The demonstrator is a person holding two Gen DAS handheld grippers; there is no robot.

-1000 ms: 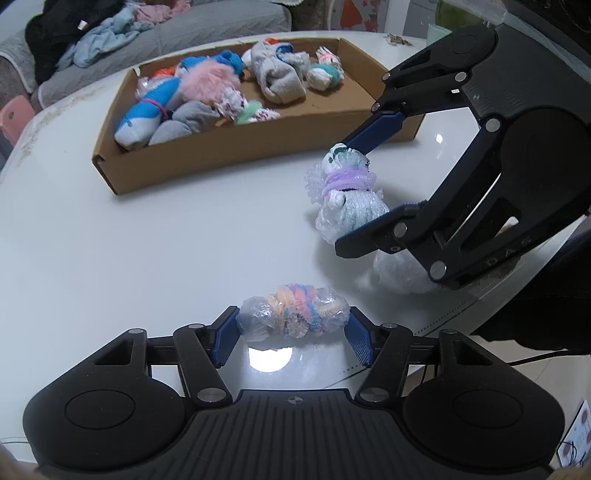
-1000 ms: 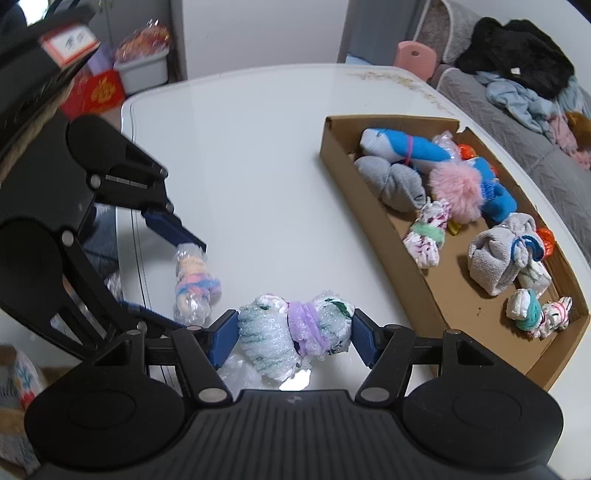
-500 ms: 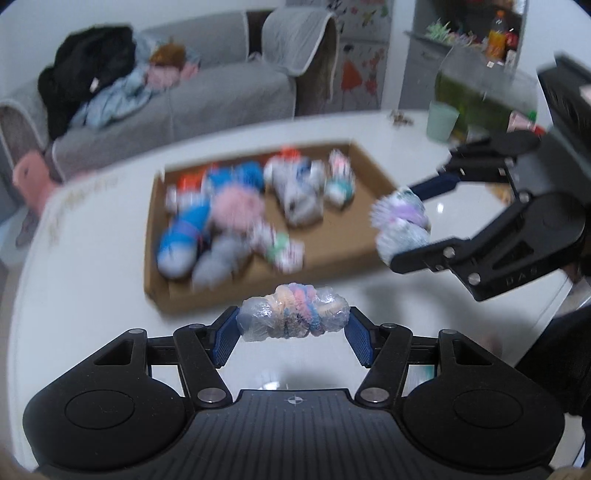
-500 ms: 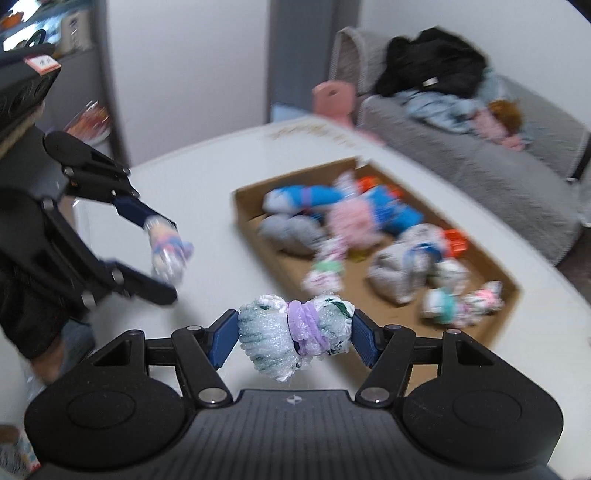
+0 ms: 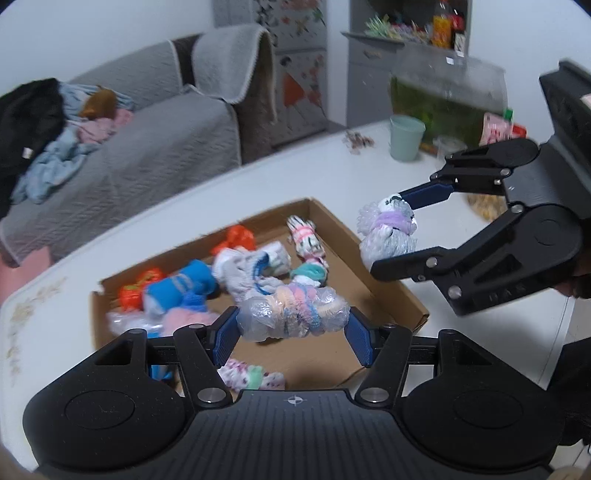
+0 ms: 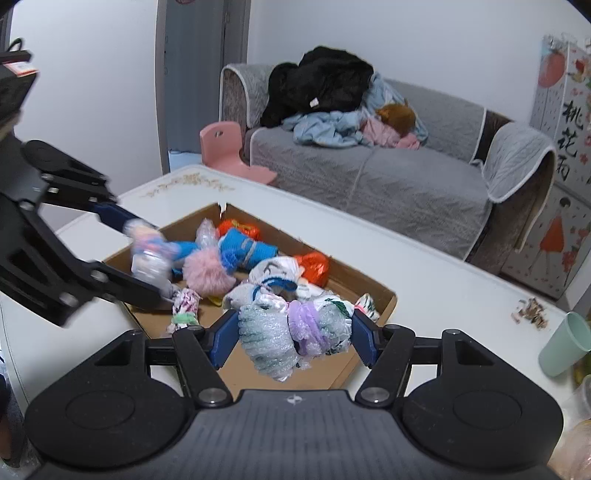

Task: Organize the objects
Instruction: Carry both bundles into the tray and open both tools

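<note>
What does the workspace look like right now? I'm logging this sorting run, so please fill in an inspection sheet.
Surface: white table, glossy, floral trim at the edge.
Job's things: cardboard tray holding rolled socks and wrapped bundles; pastel bundle and purple-banded bundle held above it.
Clutter: green cup; crumbs on the table.
Grippers: left gripper shut on the pastel bundle; right gripper shut on the purple-banded bundle.
Cables: nothing seen.
Surroundings: grey sofa with piled clothes, pink stool, shelf.
</note>
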